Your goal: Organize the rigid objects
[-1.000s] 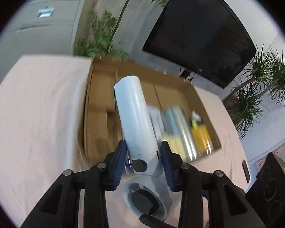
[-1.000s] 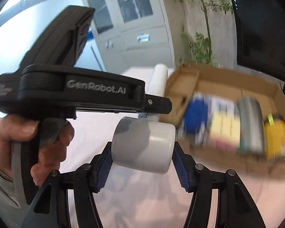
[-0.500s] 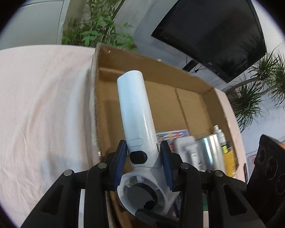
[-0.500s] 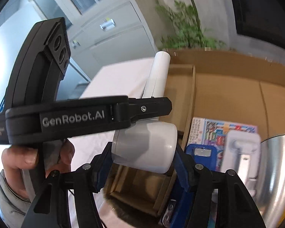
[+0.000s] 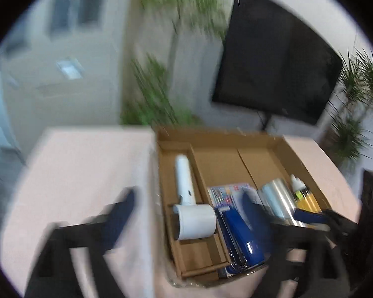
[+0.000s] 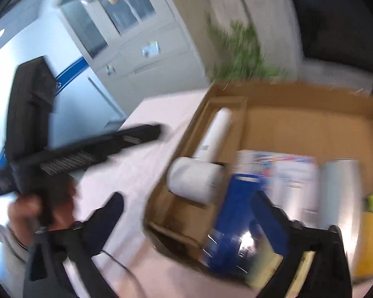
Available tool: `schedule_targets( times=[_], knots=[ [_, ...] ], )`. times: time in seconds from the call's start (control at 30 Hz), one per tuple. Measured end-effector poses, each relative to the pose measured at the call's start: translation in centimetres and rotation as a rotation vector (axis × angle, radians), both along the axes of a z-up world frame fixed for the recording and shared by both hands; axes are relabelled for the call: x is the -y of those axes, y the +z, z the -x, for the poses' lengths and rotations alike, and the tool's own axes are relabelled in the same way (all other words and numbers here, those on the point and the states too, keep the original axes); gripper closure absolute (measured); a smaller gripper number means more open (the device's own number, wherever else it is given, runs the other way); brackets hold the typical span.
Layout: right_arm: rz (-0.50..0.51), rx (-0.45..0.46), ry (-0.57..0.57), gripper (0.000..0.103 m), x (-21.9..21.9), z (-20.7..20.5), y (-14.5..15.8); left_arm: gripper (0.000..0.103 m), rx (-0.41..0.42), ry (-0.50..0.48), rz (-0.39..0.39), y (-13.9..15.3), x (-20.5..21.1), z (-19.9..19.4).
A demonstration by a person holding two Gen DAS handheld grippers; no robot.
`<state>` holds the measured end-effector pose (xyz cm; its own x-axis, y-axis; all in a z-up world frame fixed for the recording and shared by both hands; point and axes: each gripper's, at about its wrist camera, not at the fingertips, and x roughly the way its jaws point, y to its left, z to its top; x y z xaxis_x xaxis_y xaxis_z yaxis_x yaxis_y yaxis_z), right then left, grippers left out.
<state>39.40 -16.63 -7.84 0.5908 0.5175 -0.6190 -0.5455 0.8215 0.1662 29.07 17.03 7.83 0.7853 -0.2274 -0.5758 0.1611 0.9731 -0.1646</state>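
The white hair dryer [image 5: 190, 208] lay in the cardboard box's [image 5: 223, 134] nine-o'clock compartment, a blue stapler [image 5: 241, 238] at its three o'clock. Left gripper [image 5: 189, 206] and right gripper [image 6: 186, 203], jaws just opened, stood released and empty.

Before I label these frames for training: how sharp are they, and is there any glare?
Left wrist view: heavy motion blur on the plants and the near fingers; the white hair dryer in the cardboard box stays fairly readable. Right wrist view: everything smeared, with glare on the blue stapler and the metal can.
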Motion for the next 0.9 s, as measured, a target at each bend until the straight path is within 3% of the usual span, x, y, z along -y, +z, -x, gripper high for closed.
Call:
schedule_targets(
  times=[0.07, 0.1, 0.27, 0.43, 0.57, 0.9],
  knots=[
    [0.107, 0.126, -0.093, 0.000, 3.0, 3.3, -0.7, 0.010, 0.107, 0.029, -0.061, 0.9, 1.8, 4.9],
    [0.140, 0.141, -0.144, 0.000, 4.4, 4.4, -1.2, 0.010, 0.133, 0.058, -0.096, 0.8, 3.6, 7.6],
    [0.204, 0.165, -0.316, 0.000, 10.6, 9.2, -2.8, 0.010, 0.102, 0.213, -0.078, -0.9, 9.0, 13.9],
    [0.181, 0.167, -0.348, 0.001, 14.4, 12.5, -2.3, 0.010, 0.040, 0.183, -0.105, -2.0, 13.7, 16.9],
    [0.173, 0.195, -0.341, 0.001, 16.7, 15.7, -1.6, 0.010, 0.067, 0.196, -0.111, -1.3, 15.5, 19.2],
    [0.143, 0.203, -0.354, 0.001, 20.2, 19.0, -0.1, 0.010, 0.032, 0.164, -0.131, -1.2, 18.3, 19.2]
  ],
)
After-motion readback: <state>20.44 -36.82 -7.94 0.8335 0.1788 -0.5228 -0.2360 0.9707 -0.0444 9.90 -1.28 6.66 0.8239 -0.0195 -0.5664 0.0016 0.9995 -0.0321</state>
